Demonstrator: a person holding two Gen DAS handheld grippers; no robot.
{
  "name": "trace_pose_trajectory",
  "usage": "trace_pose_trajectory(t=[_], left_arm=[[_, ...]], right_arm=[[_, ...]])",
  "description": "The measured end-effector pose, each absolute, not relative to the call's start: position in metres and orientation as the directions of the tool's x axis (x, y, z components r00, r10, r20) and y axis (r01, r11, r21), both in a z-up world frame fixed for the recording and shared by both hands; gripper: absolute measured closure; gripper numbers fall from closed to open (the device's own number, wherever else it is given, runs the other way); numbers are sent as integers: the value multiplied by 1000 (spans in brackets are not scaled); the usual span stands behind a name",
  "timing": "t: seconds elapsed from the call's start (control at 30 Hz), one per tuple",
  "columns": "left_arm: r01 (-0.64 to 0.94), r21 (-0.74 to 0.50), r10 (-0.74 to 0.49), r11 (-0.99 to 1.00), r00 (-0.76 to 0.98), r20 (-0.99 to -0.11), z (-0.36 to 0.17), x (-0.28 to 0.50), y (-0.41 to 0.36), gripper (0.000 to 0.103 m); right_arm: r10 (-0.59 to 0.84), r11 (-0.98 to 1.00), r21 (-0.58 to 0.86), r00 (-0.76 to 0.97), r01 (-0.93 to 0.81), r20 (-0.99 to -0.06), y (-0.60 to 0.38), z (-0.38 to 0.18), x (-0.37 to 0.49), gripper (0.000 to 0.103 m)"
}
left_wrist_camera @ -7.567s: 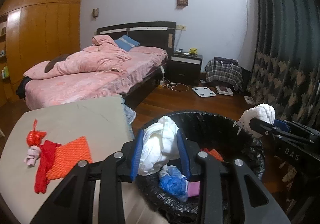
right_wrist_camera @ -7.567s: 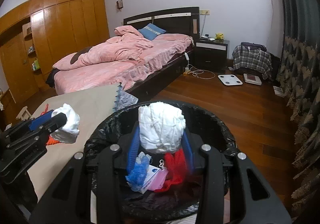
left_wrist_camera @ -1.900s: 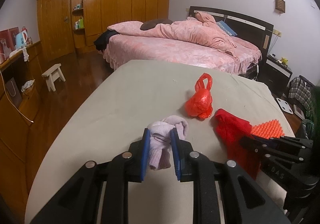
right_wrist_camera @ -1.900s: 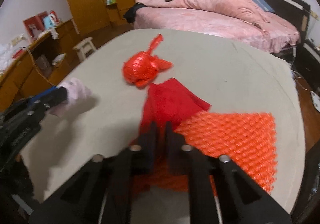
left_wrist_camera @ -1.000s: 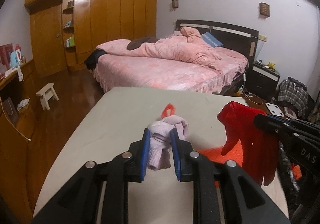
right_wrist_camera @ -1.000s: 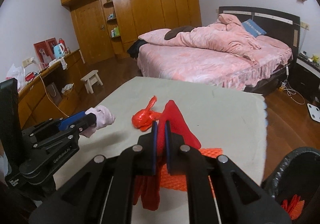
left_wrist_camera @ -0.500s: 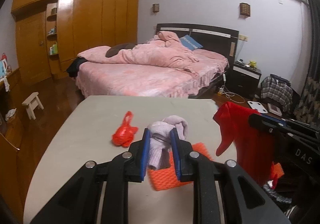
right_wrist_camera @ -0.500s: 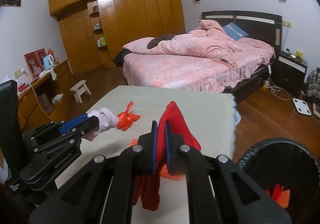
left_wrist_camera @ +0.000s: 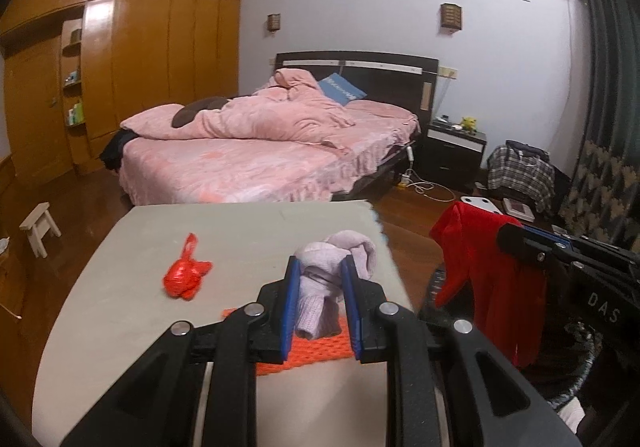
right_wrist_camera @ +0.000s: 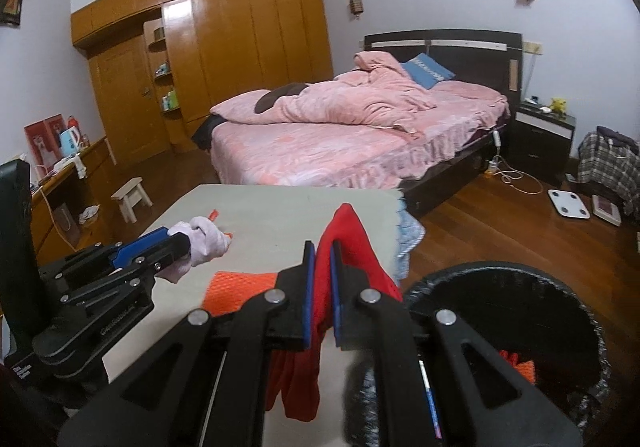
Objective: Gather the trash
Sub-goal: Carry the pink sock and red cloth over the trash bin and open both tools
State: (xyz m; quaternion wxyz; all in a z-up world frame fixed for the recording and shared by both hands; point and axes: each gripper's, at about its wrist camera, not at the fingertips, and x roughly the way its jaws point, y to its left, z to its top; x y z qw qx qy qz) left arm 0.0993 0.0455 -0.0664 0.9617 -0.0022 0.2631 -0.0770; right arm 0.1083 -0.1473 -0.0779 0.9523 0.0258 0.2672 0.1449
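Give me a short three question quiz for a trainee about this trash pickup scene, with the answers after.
1. True or false: the left tool holds a pale purple cloth.
2. What does the right tool hold: A a red cloth, B a bottle, C a white bag?
3. Fill in: still lying on the table are an orange mesh mat and a red ____ bag.

Key: 1 true; 2 A; 3 plastic.

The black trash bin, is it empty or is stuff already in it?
Not empty. The right wrist view shows orange scraps down inside the black trash bin, near its lined wall; the bottom is mostly dark, so how full cannot be told.
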Motion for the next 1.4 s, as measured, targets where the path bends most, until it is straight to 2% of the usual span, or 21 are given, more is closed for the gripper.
trace_pose_trajectory(t=[0.87, 1.4], left_arm=[[317, -8, -280, 948, 827, -487, -52, 69, -61, 82], [438, -4, -379, 899, 773, -508, -73, 71, -115, 82]], right_arm=[[111, 991, 117, 865, -61, -489, -258, -85, 57, 94], [31, 995, 99, 852, 25, -523, -303, -104, 50, 94]])
